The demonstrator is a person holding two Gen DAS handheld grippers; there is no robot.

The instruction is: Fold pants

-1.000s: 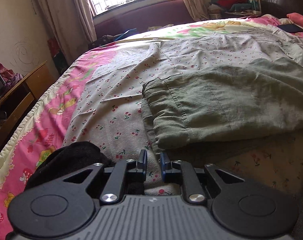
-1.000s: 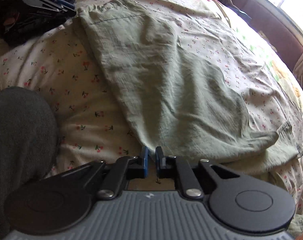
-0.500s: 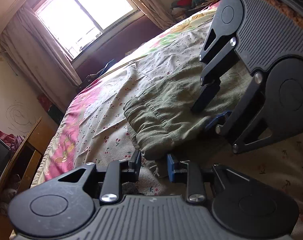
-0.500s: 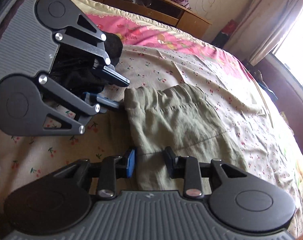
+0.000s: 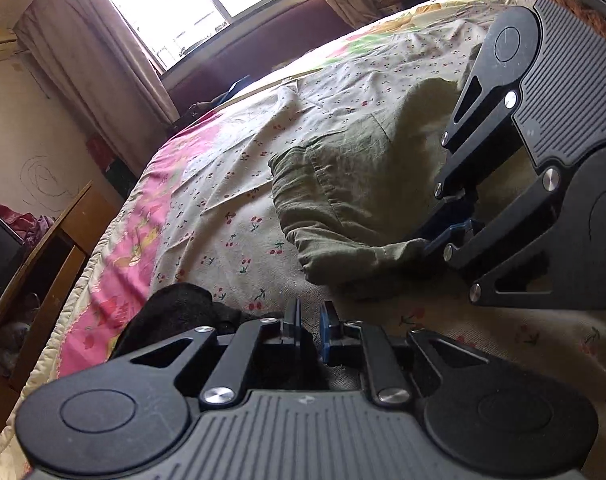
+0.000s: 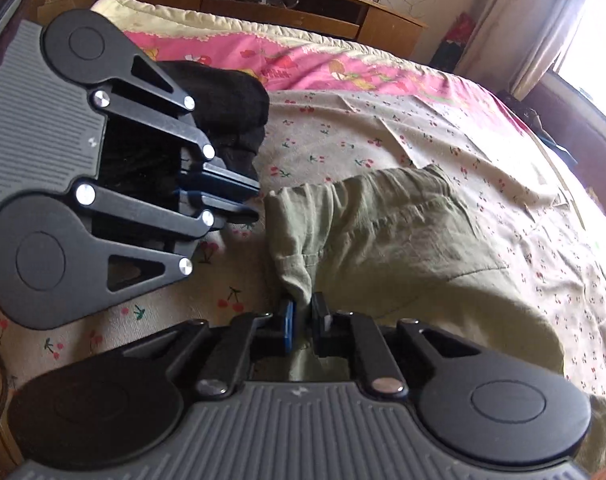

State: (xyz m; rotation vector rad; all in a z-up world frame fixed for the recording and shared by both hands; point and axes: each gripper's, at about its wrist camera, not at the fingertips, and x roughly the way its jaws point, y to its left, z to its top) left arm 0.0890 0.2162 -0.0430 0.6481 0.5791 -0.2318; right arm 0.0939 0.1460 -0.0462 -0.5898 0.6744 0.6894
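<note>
My right tool (image 6: 301,320) is clenched on the pants (image 6: 403,240) waistband corner, left tool (image 5: 309,324) nearly closed on nothing; fabric's soft, limp, so I'd grip the other corner.

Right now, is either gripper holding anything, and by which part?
The right gripper is closed on the olive-green cotton pants at the near corner of their gathered waistband. The left gripper is nearly closed and holds nothing.

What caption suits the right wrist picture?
Right gripper pinching the green pants waistband on a cherry-print bed, left gripper alongside.
</note>
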